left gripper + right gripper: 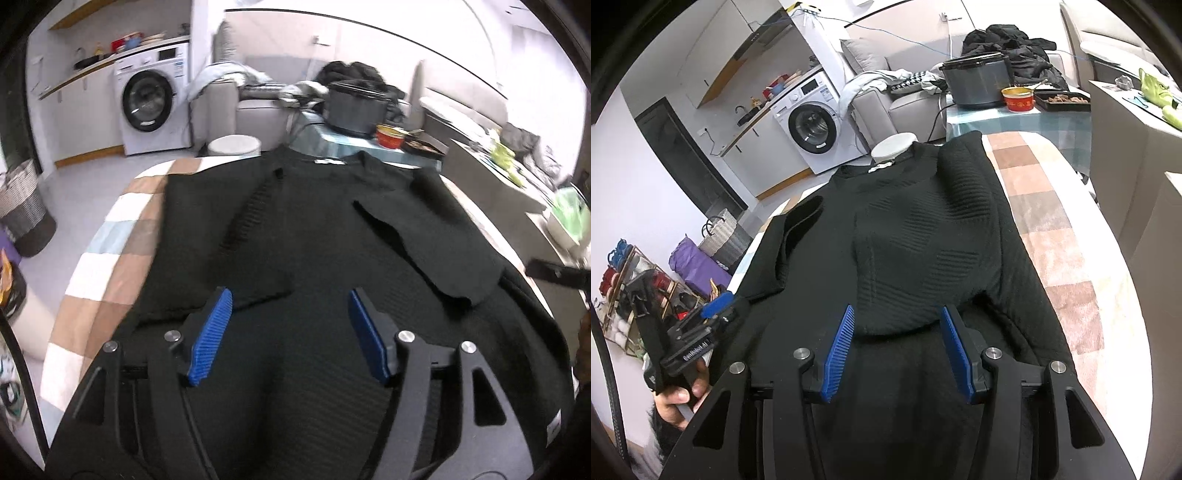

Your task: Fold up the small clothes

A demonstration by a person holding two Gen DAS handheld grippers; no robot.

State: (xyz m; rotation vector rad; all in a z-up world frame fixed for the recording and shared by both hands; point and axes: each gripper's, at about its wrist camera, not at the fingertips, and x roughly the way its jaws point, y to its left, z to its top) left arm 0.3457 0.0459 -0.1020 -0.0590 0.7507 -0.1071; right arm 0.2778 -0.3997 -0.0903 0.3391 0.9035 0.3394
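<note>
My left gripper [290,332] hangs over the lower middle of the black sweater [314,229], its blue fingers [210,332] spread apart with only knit fabric showing below the gap — nothing pinched. My right gripper [897,347] also stands with its fingers [840,347] parted, poised above the hem end of the same sweater [923,240]; I cannot see them pressing on the cloth.

The sweater lies flat, neck away from me, on a surface covered by a checked cloth [110,258] in beige, white and pale blue. Both sleeves are folded inward across the body: in the left wrist view one sleeve [229,236] slants down from the left shoulder, the other [436,236] from the right, their cuffs ending just ahead of my fingers.

In the right wrist view my left hand [679,391] grips its tool at the sweater's left edge.

Beyond the neck stand a white stool [895,146], a washing machine [155,99] and a dark pot [356,109] on a side table.
</note>
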